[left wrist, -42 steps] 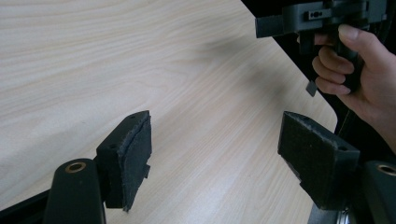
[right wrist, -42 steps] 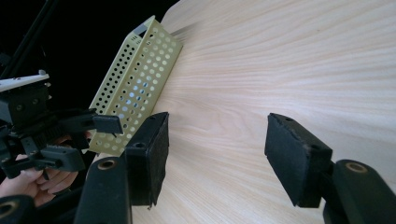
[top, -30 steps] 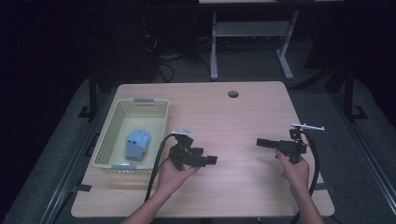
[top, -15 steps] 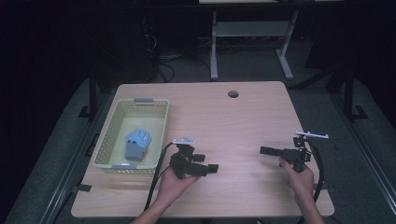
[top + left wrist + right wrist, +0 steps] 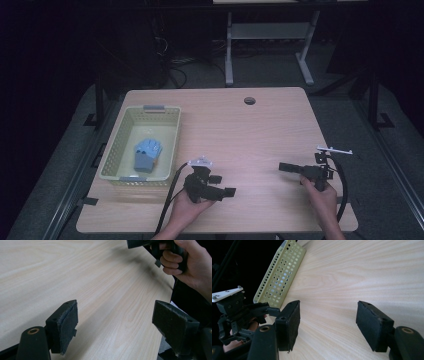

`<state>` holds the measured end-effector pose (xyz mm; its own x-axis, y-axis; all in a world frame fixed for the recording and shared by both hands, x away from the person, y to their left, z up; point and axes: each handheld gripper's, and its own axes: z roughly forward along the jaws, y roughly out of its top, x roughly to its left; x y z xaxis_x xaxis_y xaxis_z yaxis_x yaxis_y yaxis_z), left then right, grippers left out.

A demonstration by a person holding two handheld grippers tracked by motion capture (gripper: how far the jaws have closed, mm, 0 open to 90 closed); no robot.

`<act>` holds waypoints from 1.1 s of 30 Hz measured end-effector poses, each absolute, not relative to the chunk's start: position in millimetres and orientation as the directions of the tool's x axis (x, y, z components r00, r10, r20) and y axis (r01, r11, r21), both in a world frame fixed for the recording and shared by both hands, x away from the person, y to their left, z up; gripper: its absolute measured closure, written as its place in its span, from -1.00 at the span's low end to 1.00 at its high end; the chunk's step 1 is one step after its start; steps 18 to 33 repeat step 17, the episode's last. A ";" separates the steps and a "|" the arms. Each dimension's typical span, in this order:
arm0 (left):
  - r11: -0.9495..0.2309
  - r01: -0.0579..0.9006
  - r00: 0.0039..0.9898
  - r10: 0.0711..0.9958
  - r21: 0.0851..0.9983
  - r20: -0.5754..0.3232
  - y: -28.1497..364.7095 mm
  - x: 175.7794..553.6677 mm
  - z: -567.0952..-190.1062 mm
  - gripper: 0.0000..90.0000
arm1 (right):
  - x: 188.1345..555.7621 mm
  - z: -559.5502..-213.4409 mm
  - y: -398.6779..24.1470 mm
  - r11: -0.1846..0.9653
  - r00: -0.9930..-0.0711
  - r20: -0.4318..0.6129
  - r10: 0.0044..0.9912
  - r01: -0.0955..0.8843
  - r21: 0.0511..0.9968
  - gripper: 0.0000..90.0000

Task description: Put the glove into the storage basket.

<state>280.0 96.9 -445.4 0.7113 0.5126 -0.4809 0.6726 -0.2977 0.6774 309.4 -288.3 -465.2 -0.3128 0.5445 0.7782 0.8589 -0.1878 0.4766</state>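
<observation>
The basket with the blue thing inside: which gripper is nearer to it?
Left. The left gripper is just beside the basket's near corner; the right gripper is far across the table.

The light wooden surface [image 5: 240,135] lies bare and open between the left hand-held gripper [image 5: 226,186] and the right hand-held gripper [image 5: 284,167], so both can pass freely there, while the pale green perforated plastic basket [image 5: 172,145] with its raised walls blocks the way on the left side.

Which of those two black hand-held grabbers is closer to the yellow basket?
The left gripper: it sits just right of the basket, while the right gripper is far across the table.
</observation>
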 end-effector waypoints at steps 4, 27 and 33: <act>-0.293 0.670 0.714 0.507 0.683 -0.483 98.6 275.9 -449.0 -0.54 | 305.3 -470.4 -288.5 -0.186 -0.314 0.780 0.542 0.860 0.476 -0.22; -0.343 0.634 0.751 0.486 0.693 -0.446 95.5 258.2 -456.3 -0.54 | 295.3 -470.2 -283.7 -0.208 -0.349 0.780 0.519 0.834 0.511 -0.31; -0.343 0.634 0.751 0.486 0.693 -0.446 95.5 258.2 -456.3 -0.54 | 295.3 -470.2 -283.7 -0.208 -0.349 0.780 0.519 0.834 0.511 -0.31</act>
